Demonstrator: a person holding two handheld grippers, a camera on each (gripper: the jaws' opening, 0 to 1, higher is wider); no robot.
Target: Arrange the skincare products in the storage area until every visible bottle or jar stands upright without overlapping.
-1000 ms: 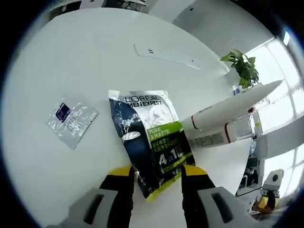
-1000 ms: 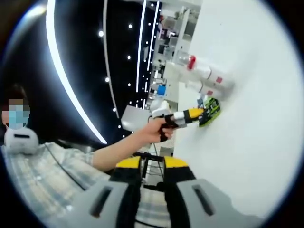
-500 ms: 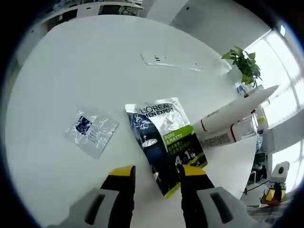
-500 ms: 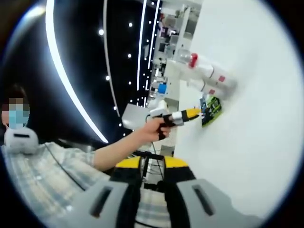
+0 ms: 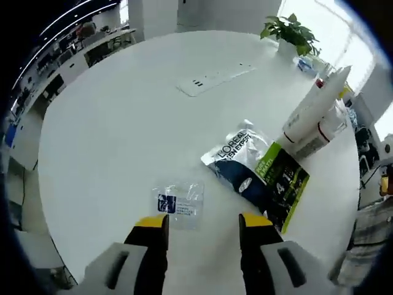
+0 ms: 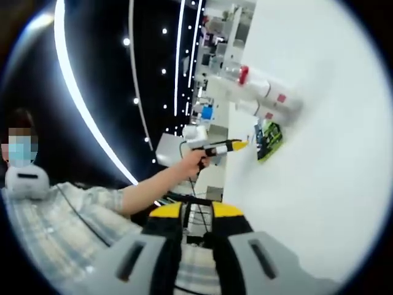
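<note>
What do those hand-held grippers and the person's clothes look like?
Each hand-held gripper has two black jaws with yellow tips on a grey body: the left hand-held gripper and the right hand-held gripper. In the right gripper view the left one looks white with a thin cable. The person wears a pale checked sleeve.

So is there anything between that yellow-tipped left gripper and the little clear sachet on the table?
Nothing visible. In the left gripper view the left gripper hangs with jaws open, the small clear sachet just beyond them on bare white table. The dark L'Oreal pouch and the white tubes lie off to the right.
</note>
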